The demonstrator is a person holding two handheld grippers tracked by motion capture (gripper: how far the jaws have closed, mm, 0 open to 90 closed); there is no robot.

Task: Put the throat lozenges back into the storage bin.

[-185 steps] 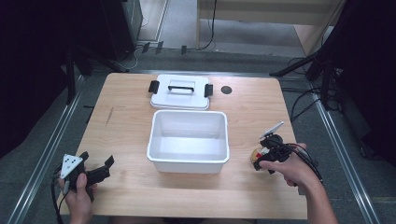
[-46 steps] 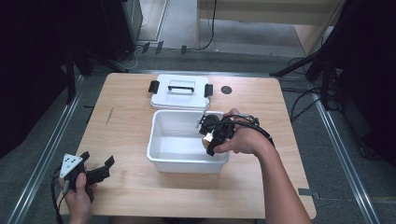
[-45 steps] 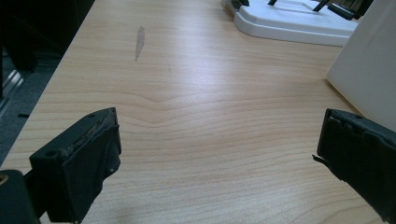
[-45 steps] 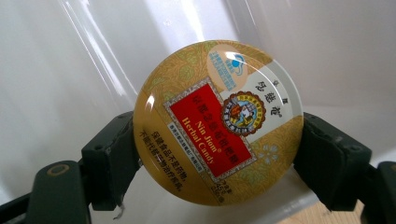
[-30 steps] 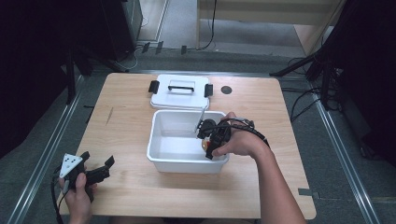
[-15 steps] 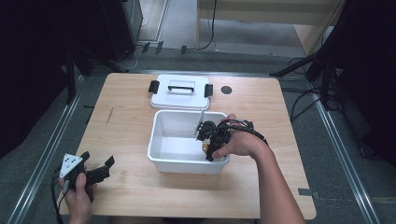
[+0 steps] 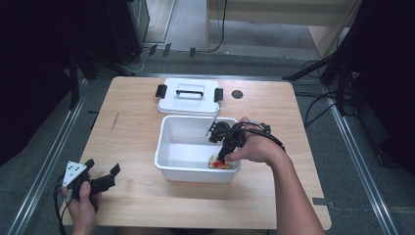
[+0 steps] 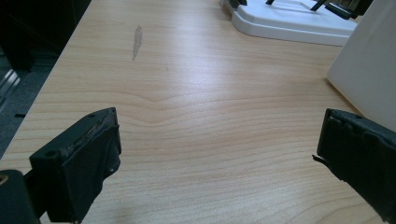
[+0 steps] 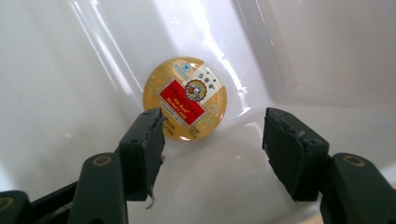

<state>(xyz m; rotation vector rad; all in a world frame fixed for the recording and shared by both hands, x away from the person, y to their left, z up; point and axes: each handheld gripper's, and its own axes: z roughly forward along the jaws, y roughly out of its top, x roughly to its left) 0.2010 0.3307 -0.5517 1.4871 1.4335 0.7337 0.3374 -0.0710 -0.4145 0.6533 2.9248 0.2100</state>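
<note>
- The right gripper [image 9: 212, 149] reaches down into the white bin [image 7: 182, 169]. Its jaws have just been closing, yet in the right gripper view they stand apart and grip nothing.
- A round gold tin [image 9: 185, 105] lies flat on the bin floor just beyond the fingertips. Its red label's lettering is too small to read.
- The left gripper [image 8: 215, 154] rests wide open over the bare table [image 8: 196, 93], holding nothing.
- The bin's lid [image 7: 188, 95] lies behind the bin.
</note>
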